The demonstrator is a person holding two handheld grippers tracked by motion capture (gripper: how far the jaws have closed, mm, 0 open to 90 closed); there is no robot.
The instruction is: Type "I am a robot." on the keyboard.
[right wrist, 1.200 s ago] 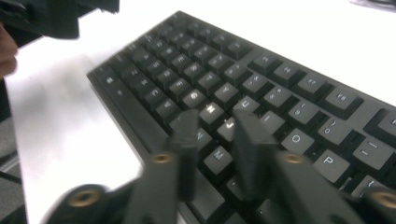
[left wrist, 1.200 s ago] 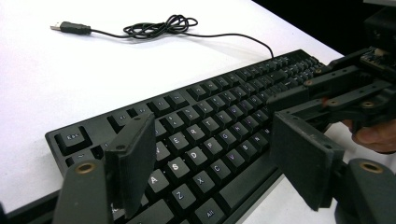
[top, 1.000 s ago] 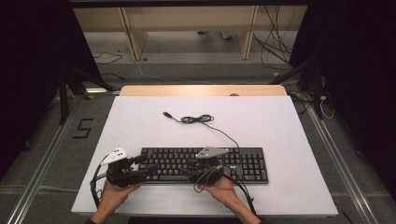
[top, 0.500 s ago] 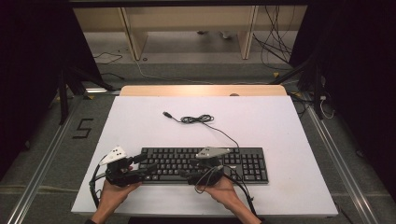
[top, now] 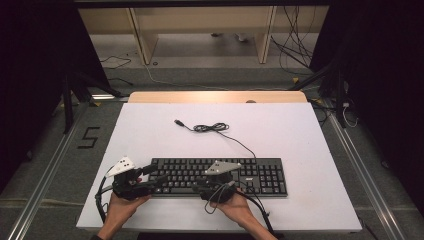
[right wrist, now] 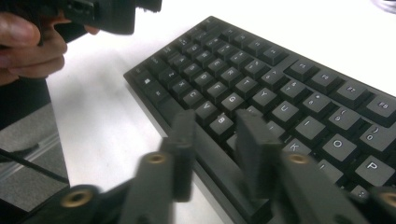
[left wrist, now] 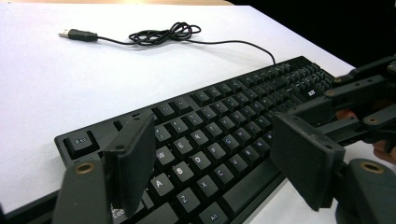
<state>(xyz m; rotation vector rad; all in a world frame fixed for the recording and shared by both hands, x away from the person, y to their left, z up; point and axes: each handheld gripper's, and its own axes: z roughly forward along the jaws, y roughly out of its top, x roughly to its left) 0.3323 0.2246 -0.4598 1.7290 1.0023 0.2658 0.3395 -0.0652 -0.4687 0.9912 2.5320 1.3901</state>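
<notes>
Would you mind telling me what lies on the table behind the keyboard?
Behind the keyboard on the white table lies its own black cable, bunched in a loose coil, with the USB plug unplugged at the free end. Where the cable joins the keyboard's back edge is too small to make out.

A white table (top: 150, 130) carries a black keyboard (top: 260, 175) and its coiled cable (top: 211, 128).

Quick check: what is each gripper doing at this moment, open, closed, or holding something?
Left gripper: open wide, fingers apart above the black plastic keyboard, holding nothing.
Right gripper: fingers have just been closing; a narrow gap remains, over the keyboard's front edge, gripping nothing.
</notes>
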